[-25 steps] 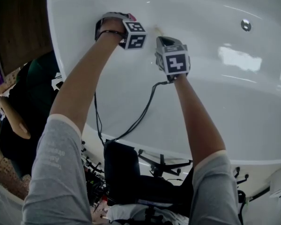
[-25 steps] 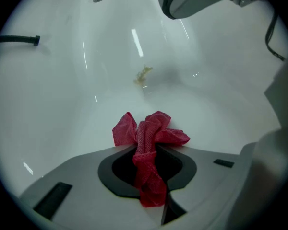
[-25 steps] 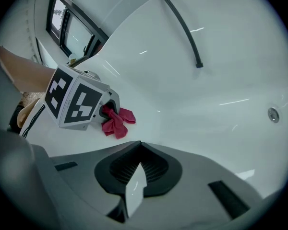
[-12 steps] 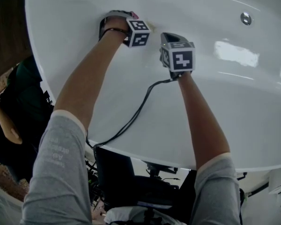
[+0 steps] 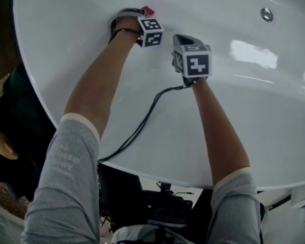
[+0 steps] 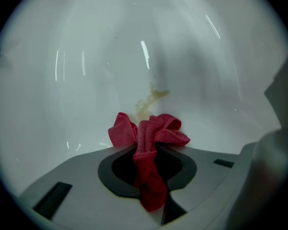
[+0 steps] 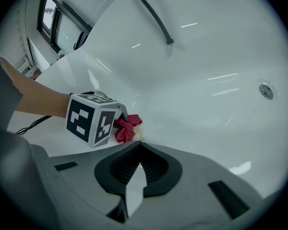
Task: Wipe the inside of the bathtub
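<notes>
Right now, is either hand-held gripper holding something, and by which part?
The left hand-held gripper pinches the red cloth by its bunched middle. The right hand-held gripper is shut and empty.

bathtub point(image 5: 274, 116): glossy, smooth | rag point(image 6: 146, 138): matt woven cloth | drain point(image 5: 267, 14): probably shiny metal

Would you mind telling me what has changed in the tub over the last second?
The left gripper, shut on the red cloth, has edged slightly forward along the bathtub wall towards the yellowish smear, which now lies just ahead of the cloth. Nothing was picked up or released. The right gripper stayed shut, empty and almost in place.
</notes>
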`<state>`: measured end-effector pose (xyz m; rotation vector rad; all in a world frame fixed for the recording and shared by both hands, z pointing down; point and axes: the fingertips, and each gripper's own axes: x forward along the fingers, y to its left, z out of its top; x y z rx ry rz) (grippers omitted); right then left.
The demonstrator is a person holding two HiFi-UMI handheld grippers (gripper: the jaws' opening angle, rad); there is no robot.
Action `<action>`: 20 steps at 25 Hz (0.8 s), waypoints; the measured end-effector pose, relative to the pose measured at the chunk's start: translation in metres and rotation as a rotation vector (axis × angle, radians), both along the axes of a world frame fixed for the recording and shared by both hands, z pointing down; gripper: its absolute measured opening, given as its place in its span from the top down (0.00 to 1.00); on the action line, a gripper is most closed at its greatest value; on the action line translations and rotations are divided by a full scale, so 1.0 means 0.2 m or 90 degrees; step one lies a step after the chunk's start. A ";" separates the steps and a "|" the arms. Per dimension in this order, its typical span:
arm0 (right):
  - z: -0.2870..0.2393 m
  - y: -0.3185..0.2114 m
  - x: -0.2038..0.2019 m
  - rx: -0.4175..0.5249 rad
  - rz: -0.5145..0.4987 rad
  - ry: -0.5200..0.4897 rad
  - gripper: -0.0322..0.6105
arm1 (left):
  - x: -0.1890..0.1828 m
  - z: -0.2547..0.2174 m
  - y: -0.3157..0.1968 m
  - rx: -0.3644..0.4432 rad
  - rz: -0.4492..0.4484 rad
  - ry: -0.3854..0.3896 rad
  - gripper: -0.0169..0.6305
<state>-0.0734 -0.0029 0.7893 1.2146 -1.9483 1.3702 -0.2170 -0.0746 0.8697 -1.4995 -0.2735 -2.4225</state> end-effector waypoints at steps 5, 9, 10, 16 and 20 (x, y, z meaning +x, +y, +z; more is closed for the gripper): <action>0.02 0.05 0.04 -0.011 0.009 0.001 0.94 | 0.04 0.05 0.04 -0.011 -0.017 0.033 0.85; 0.04 0.09 0.06 -0.016 0.008 -0.002 0.94 | 0.08 0.08 0.13 -0.034 -0.035 0.044 0.85; 0.04 0.09 0.07 -0.018 0.009 -0.002 0.94 | 0.09 0.09 0.16 -0.039 -0.041 0.050 0.85; 0.04 0.09 0.13 -0.024 0.024 -0.002 0.94 | 0.10 0.10 0.46 -0.082 -0.044 0.054 0.85; 0.06 0.09 0.11 -0.022 0.018 -0.002 0.94 | 0.09 0.13 0.49 -0.069 -0.094 0.056 0.85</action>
